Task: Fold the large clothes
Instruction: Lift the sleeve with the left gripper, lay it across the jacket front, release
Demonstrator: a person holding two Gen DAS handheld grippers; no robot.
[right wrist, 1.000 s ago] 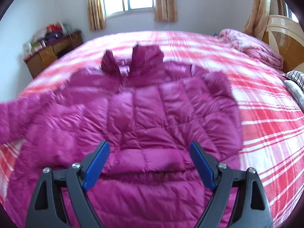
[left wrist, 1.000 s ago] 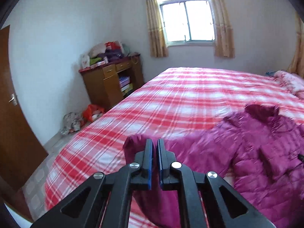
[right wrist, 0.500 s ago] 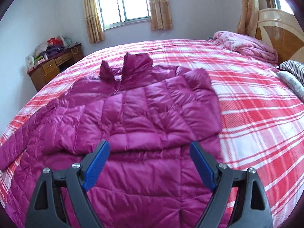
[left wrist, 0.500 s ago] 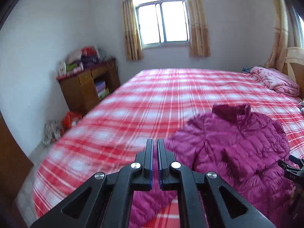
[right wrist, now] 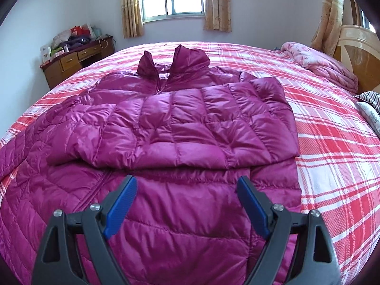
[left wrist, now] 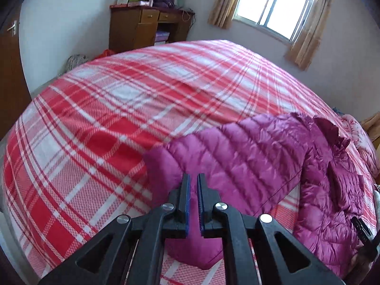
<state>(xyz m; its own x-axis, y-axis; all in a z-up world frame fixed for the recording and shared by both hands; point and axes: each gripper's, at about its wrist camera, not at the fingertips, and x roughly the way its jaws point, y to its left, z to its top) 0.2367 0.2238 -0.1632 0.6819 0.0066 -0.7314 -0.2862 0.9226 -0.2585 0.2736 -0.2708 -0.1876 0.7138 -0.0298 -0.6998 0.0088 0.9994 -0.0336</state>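
Observation:
A magenta quilted puffer jacket (right wrist: 190,123) lies face up on the red plaid bed, hood toward the window. Its right sleeve is folded across the chest. Its left sleeve (left wrist: 237,161) stretches out to the side in the left wrist view. My left gripper (left wrist: 193,178) is nearly shut, with a thin gap between the pads, and sits over the cuff end of that sleeve; whether fabric is pinched is hidden. My right gripper (right wrist: 186,185) is open and empty above the jacket's lower body.
The red plaid bed (left wrist: 118,99) fills both views. A wooden desk (left wrist: 147,28) with piled items stands by the far wall. A pink blanket (right wrist: 320,61) and wooden headboard (right wrist: 358,52) are at the right. A door (left wrist: 9,54) is at the left.
My left gripper swung and dropped low over the outstretched sleeve's cuff. The right sleeve now lies settled across the chest. My right gripper stayed open over the hem.

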